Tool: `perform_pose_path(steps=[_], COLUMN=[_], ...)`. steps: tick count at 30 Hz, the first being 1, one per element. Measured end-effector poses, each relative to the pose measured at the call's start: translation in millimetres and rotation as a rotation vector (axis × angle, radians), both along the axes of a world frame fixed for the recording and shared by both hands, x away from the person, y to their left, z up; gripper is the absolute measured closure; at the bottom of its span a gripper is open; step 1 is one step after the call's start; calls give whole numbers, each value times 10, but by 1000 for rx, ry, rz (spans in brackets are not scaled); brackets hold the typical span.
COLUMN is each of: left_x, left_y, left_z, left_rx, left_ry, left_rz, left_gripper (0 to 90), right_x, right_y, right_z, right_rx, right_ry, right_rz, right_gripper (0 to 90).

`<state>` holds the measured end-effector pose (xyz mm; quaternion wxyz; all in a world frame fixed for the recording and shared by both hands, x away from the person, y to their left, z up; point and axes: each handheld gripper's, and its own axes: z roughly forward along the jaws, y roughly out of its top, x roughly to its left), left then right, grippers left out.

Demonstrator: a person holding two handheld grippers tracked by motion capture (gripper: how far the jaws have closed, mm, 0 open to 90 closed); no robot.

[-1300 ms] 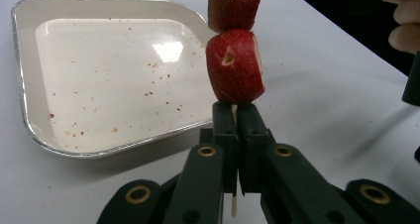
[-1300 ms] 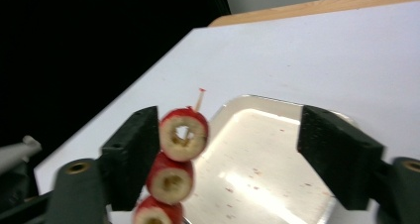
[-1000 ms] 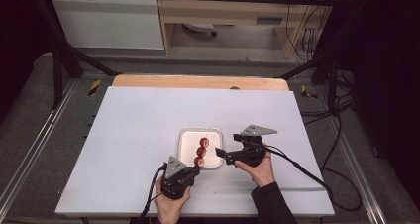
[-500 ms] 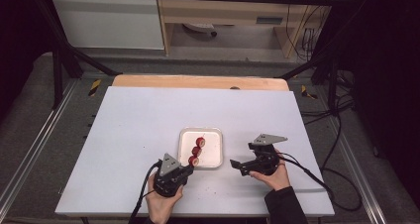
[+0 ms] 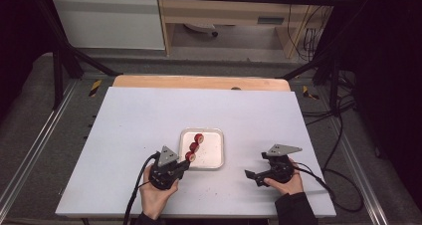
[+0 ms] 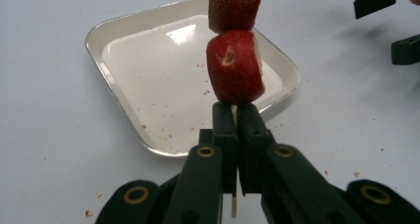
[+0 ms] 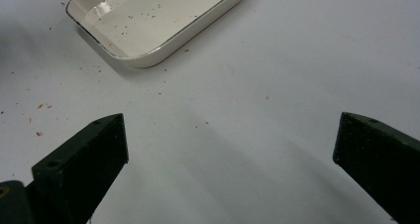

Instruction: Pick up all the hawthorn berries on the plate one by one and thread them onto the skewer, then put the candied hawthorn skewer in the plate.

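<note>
A thin wooden skewer threaded with three red strawberry pieces (image 5: pixel 194 146) slants over the left part of a small white tray (image 5: pixel 215 151). My left gripper (image 5: pixel 185 164) is shut on the skewer's bare lower end just off the tray's front-left corner. In the left gripper view the jaws pinch the stick (image 6: pixel 234 114) right under the lowest strawberry piece (image 6: pixel 234 68), above the tray (image 6: pixel 114 85). My right gripper (image 5: pixel 256 165) is open, with nothing between its jaws, over bare table right of the tray. In the right gripper view its jaws (image 7: pixel 228 149) stand wide apart.
The tray (image 7: pixel 153 16) holds only red specks and juice stains. Small crumbs dot the white tabletop (image 5: pixel 149 120) around it. A wooden strip (image 5: pixel 199 81) borders the far edge. Cables trail from both grippers toward the front edge.
My right gripper has drawn back from the tray, moving right and down toward the front right of the table. The left gripper has lifted slightly, still holding the skewer.
</note>
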<state>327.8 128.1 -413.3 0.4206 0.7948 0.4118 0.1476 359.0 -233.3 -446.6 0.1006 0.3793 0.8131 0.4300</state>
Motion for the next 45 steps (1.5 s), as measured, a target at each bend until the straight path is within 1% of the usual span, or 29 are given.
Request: perform_pose_path(steps=[2, 5, 9, 15, 17, 21, 23, 25, 30, 34, 36, 40, 45], left_x=[19, 48, 106, 200, 235, 301, 334, 373, 464, 534, 568, 607, 639], left_y=[-1, 6, 18, -3, -8, -19, -30, -44, -117, -180, -214, -280, -324], left_z=[21, 63, 114, 168, 176, 177, 168, 149, 75, 12, -25, -85, -134], left_rx=[3, 17, 22, 47, 54, 73, 81, 91, 136, 165, 180, 217, 243], left_ry=[9, 16, 31, 42, 46, 52, 59, 69, 96, 115, 130, 140, 154], left_rz=[-12, -17, -26, -38, -36, -26, -24, -22, -16, -8, -3, 0, 8], left_gripper=[879, 879, 879, 879, 879, 879, 879, 879, 879, 879, 879, 879, 879], right_x=[-20, -47, -69, -80, -83, -90, -88, -88, -91, -96, -96, -95, -92], right_y=[-36, -76, -121, -141, -146, -145, -145, -145, -155, -156, -158, -158, -162], right_z=[-10, -21, -32, -32, -35, -38, -40, -38, -30, -27, -26, -27, -24], right_rx=[1, 10, 8, 10, 3, 5, -2, 1, 7, 11, 11, 13, 10], right_ry=[0, 0, -4, -8, -11, -7, -5, -6, -14, -11, -11, -11, -10], right_rz=[-3, -3, -5, -10, -9, -7, -4, -5, -6, -5, -5, -4, -3], right_gripper=[13, 15, 16, 16, 16, 16, 16, 16, 16, 16, 16, 17, 17])
